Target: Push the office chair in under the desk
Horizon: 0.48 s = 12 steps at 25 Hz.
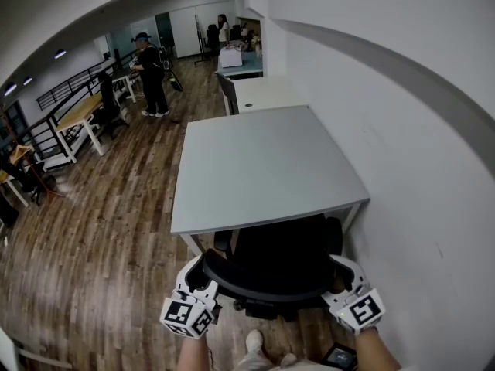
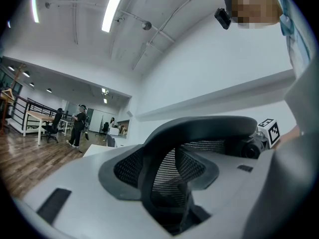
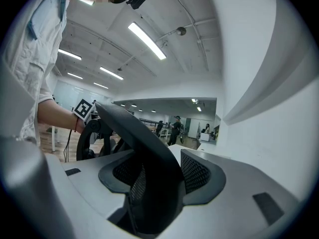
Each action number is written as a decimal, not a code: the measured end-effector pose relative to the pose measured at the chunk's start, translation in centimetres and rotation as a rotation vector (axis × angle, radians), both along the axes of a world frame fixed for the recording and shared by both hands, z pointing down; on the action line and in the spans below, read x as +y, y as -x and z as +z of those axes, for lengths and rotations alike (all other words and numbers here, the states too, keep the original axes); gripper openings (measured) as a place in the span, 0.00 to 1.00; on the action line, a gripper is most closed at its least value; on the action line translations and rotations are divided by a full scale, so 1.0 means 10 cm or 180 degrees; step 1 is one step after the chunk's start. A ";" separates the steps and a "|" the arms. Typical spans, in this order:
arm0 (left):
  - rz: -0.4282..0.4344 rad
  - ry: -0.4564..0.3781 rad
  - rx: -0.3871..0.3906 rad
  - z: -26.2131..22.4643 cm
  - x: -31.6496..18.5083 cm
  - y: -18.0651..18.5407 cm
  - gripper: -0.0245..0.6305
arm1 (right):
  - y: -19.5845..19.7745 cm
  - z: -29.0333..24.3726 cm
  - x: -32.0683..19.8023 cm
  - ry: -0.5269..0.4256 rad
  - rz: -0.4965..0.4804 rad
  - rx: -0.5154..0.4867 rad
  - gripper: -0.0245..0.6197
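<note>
Your left gripper (image 1: 199, 275) and right gripper (image 1: 341, 275) are each clamping one end of the office chair (image 1: 280, 255) by its curved backrest top. The chair is sitting partly under the grey desk (image 1: 263, 161), beside the wall (image 1: 406, 168).

Tight on your R w/ the wall (image 1: 421, 153), desk (image 1: 263, 168) edge just past the chair (image 1: 282, 257), open floor (image 1: 93, 238) all down your L.

A person in black (image 1: 151, 72) stands on the wooden floor (image 1: 100, 230) near a far table (image 1: 81, 114)
</note>
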<state>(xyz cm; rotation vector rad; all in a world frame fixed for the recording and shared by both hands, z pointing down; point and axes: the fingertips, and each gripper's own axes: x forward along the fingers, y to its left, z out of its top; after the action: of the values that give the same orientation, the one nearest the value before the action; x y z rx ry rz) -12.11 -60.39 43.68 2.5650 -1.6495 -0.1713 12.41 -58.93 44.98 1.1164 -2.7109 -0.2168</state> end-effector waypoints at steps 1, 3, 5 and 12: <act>-0.0003 -0.0001 0.0018 0.01 -0.03 0.01 0.34 | 0.01 0.00 -0.03 0.0001 -0.0003 -0.0003 0.41; -0.0009 0.0004 0.0065 0.03 -0.07 0.04 0.33 | 0.02 0.00 -0.08 -0.0002 -0.0008 -0.0010 0.41; -0.0020 0.0012 0.0094 0.03 -0.12 0.07 0.32 | 0.05 0.00 -0.13 -0.0012 -0.0011 -0.0013 0.41; -0.0053 0.0066 0.0105 0.02 -0.31 0.16 0.32 | 0.14 -0.01 -0.34 -0.0023 -0.0010 -0.0029 0.41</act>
<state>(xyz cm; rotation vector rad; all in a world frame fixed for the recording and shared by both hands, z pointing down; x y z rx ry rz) -13.66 -63.49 43.91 2.5200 -1.6527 -0.1955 11.03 -62.29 44.90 1.1181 -2.7222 -0.2228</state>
